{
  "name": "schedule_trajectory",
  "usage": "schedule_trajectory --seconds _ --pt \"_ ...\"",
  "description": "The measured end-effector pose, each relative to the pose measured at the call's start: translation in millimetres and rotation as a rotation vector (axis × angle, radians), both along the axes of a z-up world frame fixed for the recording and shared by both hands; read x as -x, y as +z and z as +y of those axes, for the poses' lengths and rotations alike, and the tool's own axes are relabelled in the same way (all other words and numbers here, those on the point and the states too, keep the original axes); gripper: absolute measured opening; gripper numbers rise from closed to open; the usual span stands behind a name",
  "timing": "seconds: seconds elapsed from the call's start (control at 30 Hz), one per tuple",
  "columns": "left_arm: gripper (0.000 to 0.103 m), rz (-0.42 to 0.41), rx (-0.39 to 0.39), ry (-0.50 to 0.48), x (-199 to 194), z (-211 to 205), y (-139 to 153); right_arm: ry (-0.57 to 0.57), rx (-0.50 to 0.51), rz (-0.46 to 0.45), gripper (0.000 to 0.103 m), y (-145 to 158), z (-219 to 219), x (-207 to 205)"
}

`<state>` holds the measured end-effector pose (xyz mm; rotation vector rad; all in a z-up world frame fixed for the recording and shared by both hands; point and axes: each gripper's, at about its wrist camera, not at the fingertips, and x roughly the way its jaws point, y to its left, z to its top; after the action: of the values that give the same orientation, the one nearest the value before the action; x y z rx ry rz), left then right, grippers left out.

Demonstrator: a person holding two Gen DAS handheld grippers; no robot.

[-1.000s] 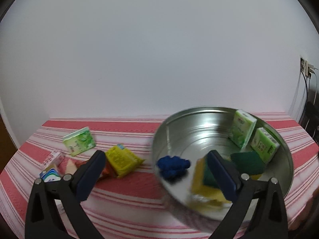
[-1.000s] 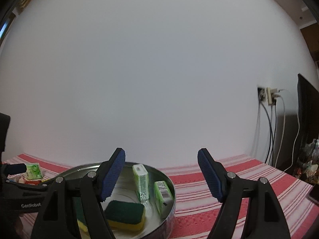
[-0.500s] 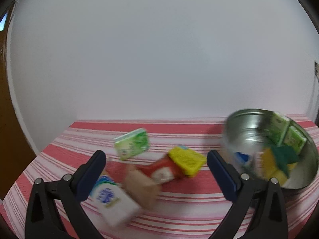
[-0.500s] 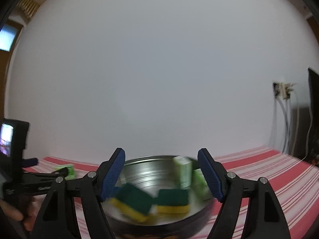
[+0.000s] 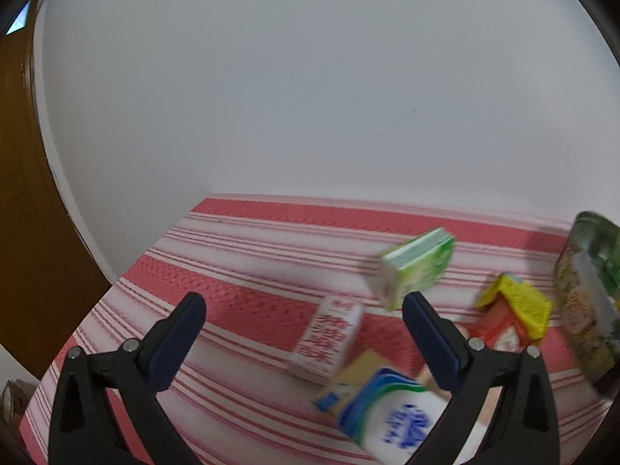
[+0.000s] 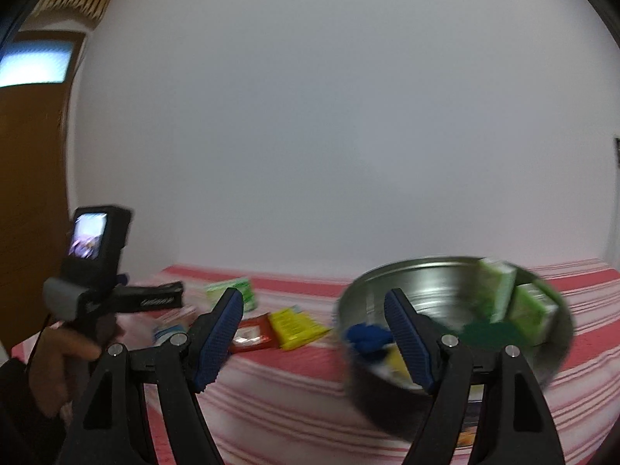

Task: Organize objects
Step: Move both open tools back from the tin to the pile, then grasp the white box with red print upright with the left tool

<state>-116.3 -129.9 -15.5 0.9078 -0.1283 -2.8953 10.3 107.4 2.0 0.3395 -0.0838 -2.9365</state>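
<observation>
Red-and-white striped woven cloth [image 5: 248, 255] covers the table, ribbed in texture, against a plain white wall [image 5: 310, 89]. Round metal tin [image 6: 438, 283], shiny inside and blurred, sits on the cloth at right; in it are two upright green cartons [image 6: 515, 302], a dark green scouring sponge [image 6: 488, 333] and a knobbly blue object [image 6: 366, 337]. Outside the tin lie a green tissue pack [image 5: 418, 267], a flat yellow packet [image 5: 519, 306] overlapping a red sachet [image 5: 500, 329], a white carton with red print [image 5: 329, 333], and a white-and-blue pack [image 5: 391, 414] on a tan piece. Left gripper [image 5: 304, 333] is spread wide and empty above the cloth, the white carton between its fingers and the blue pack just before the right one. Right gripper [image 6: 314, 333] is likewise spread and empty, hovering between the loose packets and the tin, whose near rim lies behind its right finger.
</observation>
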Motion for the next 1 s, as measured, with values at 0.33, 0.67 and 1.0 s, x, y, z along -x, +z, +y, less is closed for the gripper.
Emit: schedule_trajectory --seconds 0.33,0.67,1.0 --pt "0.099 -0.146 -0.059 -0.142 25 -15 -15 0.116 -0.098 -0.046 0.077 -8 -29 18" --pt "0.082 -0.266 0.01 -0.165 52 4 -38 0.152 -0.087 -0.092 0.077 -13 -31 28" --pt "0.035 -0.318 -0.131 -0.154 59 -13 -44 0.186 -0.101 -0.13 0.077 -10 -28 33"
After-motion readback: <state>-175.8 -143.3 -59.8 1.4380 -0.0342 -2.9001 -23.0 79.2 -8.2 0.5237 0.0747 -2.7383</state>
